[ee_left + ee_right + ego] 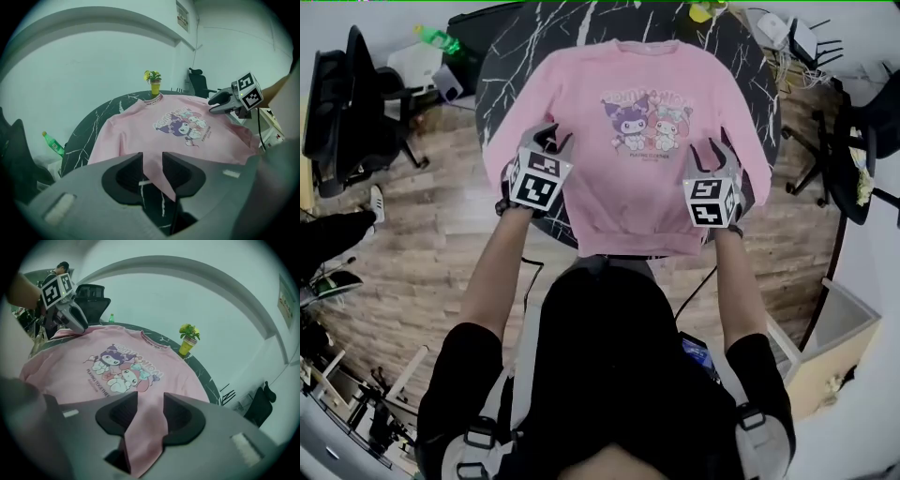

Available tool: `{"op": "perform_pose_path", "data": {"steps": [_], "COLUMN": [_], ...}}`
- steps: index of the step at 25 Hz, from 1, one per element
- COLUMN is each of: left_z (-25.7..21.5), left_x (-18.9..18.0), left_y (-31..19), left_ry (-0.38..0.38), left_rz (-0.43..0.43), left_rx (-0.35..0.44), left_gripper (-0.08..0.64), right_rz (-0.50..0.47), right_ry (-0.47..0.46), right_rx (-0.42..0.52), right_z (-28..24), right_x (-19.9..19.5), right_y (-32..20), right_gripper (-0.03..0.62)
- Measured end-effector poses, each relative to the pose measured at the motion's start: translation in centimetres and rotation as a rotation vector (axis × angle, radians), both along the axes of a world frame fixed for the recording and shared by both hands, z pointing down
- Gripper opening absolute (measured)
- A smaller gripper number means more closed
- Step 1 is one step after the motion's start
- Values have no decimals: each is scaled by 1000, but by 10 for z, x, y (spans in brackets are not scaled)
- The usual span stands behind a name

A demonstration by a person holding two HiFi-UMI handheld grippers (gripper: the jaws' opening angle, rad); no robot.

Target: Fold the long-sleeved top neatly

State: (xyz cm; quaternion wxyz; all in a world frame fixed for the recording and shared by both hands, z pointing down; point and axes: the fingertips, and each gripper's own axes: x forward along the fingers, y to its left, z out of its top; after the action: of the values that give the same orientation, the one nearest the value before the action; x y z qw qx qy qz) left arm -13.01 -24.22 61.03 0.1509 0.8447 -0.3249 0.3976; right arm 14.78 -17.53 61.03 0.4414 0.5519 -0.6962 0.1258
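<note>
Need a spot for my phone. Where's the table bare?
Bare table shows beside the pink top, sleeve to rim, far left and far right; the potted plant stands by the right patch. Crowded near: left gripper, right gripper gripping the top.

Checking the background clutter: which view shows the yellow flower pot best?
The right gripper view: the flower pot stands whole and largest, beyond the collar of the pink top. The left gripper view shows it whole but smaller; the head view cuts it at the top edge.

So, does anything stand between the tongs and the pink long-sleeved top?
Nothing visible does. The left tongs and the right tongs each grip a fold of the pink long-sleeved top, with the fabric directly between their jaws.
</note>
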Motion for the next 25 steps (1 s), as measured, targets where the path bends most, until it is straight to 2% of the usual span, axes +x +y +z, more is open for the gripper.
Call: {"op": "perform_pose_path", "data": {"steps": [9, 14, 19, 22, 25], "left_z": [4, 6, 12, 15, 15], "left_x": [-17, -15, -15, -16, -20], "left_y": [92, 142, 191, 211, 222], "left_ry": [26, 57, 41, 44, 60], "left_rz": [49, 81, 118, 112, 58], "left_rx": [-52, -87, -133, -145, -150], "left_gripper": [138, 138, 138, 138, 140], "right_rz": [71, 110, 144, 170, 197], "right_ry": [0, -5, -4, -7, -19], "right_rx": [-6, -21, -58, -70, -73], "right_z": [-6, -8, 1, 6, 10], "right_x": [-21, -27, -30, -27, -24], "right_y": [84, 128, 172, 192, 208], "right_gripper": [170, 169, 167, 167, 167]}}
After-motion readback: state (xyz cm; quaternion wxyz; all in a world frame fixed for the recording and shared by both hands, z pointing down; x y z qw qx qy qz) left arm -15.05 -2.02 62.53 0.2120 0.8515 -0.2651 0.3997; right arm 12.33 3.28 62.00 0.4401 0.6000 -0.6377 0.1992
